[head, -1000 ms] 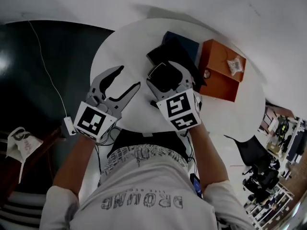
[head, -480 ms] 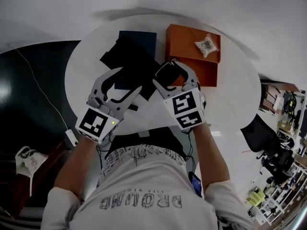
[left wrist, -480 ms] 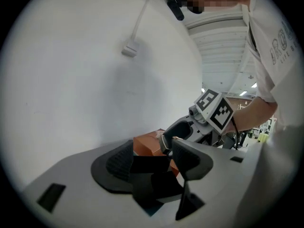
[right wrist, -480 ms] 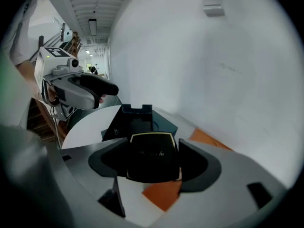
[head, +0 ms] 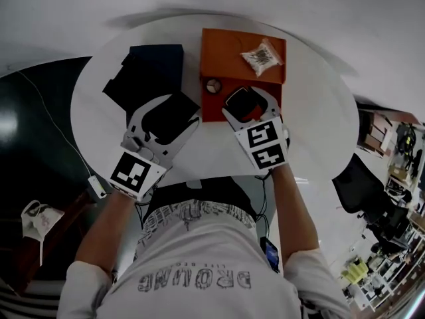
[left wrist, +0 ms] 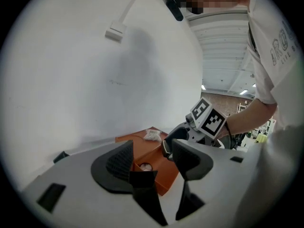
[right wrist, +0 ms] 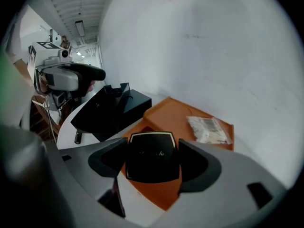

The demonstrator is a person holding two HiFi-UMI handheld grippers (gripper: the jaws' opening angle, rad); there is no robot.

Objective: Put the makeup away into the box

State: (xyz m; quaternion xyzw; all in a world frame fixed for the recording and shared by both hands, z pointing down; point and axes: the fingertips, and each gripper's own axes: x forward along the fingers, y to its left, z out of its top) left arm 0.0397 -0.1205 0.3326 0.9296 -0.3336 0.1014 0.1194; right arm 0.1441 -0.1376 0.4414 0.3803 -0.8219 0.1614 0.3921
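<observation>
Right gripper (head: 247, 102) fingers clamped on black compact (right wrist: 151, 156) above orange box (head: 229, 52) edge. Left gripper (head: 178, 110) fingers wide apart, empty. Early release: compact clips rim, hits tabletop (head: 315, 108).

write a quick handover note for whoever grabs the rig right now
Left claw: open, empty, beside the black case.
Right claw: shut on a black compact, held over the orange box.
Done: a small round item lies in the box; a clear packet rests on its flat orange half.
Left: lower the compact into the box and release.
</observation>
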